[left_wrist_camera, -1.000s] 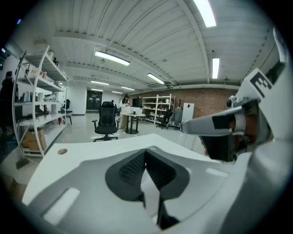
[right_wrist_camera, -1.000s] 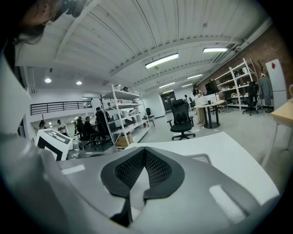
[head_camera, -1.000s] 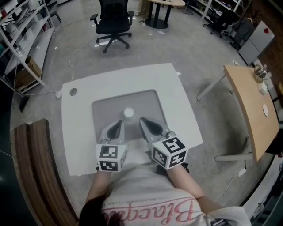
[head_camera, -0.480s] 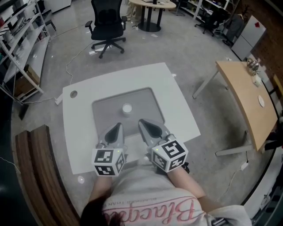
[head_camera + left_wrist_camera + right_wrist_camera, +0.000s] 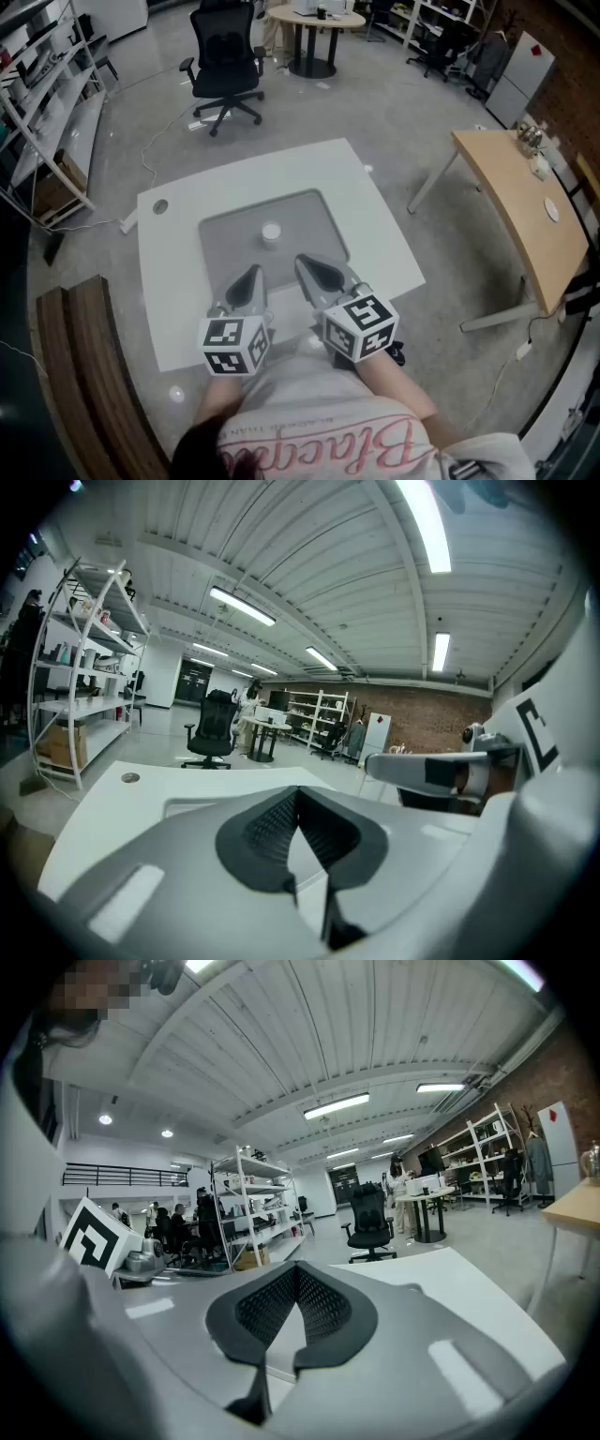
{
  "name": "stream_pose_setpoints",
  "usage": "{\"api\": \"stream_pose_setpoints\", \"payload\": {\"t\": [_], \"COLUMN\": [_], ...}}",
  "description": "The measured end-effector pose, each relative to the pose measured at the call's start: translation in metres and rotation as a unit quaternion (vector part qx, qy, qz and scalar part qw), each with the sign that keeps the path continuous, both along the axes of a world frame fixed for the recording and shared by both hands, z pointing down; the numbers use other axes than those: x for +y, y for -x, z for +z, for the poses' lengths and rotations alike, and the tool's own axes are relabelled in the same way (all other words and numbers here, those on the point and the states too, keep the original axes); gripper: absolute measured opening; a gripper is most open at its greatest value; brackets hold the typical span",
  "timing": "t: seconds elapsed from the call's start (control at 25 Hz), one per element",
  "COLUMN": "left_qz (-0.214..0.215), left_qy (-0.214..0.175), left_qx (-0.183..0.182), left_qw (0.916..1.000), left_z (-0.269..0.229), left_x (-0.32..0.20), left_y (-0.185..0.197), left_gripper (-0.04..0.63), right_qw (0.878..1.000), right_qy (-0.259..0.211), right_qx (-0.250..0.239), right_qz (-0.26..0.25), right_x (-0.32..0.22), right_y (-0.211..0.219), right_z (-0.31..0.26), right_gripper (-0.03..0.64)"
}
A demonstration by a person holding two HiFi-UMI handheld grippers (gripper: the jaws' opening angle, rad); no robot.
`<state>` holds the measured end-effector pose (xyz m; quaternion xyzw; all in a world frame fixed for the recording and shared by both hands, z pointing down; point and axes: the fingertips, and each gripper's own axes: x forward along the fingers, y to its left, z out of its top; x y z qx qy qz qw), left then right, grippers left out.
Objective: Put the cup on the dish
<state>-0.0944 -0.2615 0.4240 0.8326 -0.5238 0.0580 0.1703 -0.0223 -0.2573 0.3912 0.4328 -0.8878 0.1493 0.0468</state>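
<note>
A grey mat (image 5: 305, 220) is lying in the middle of the white table (image 5: 178, 281); a black office chair (image 5: 225, 47) is standing beyond its far edge.

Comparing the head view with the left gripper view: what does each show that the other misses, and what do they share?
Head view only: the small white round object sitting on the grey rectangular mat. Left gripper view only: the long ceiling light strips, and a close look at the left claw, shut with nothing in it. Both: the white square table, the black office chair and the right claw.
</note>
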Motion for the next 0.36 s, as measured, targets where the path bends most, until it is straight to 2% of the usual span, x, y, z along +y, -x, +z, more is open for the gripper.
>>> {"api": "stream_pose_setpoints", "payload": {"t": [0.36], "left_qz": [-0.005], "left_qy": [-0.002], "left_qx": [0.0], "left_qw": [1.0], "left_z": [-0.002], "left_x": [0.0032], "left_y": [-0.0003], "left_gripper": [0.0], "right_qw": [1.0], "right_qy": [0.005], "right_qx": [-0.004], "right_qz": [0.007], "right_x": [0.0004], "right_y": [0.0004], "right_z": [0.0016], "right_gripper": [0.0]}}
